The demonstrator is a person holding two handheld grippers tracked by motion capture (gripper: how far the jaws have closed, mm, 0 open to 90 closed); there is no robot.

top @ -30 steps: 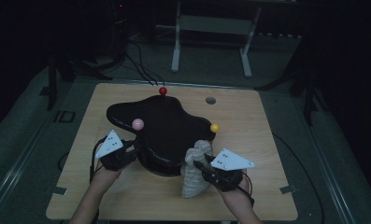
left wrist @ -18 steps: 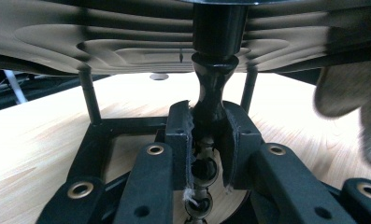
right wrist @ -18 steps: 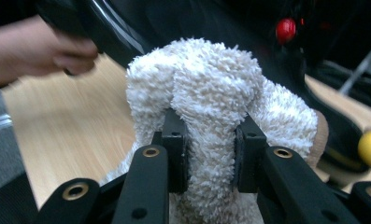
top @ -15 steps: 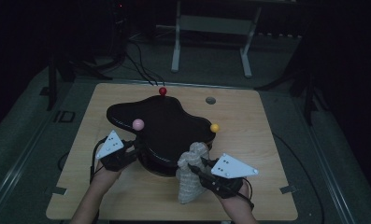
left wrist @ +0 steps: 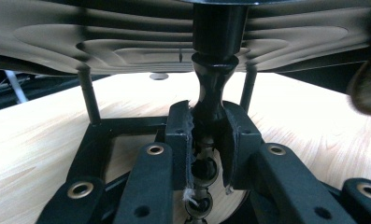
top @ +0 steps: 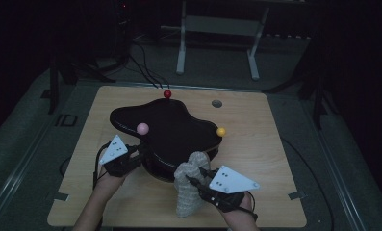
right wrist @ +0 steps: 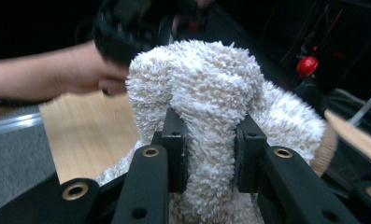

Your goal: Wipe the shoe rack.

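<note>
High view, right gripper (top: 194,181) fingers pinching fluffy cloth (top: 188,192), left gripper (top: 139,156) clamping black stand's post (left wrist: 212,88).

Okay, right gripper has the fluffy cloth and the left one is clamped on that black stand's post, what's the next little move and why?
Probably bring the cloth up onto the black stand top and start wiping. The right gripper is shut on a fold of the cloth, which hangs beside the stand's near edge, not on it. The left gripper is shut on the post under the top, so the stand looks steadied.
</note>
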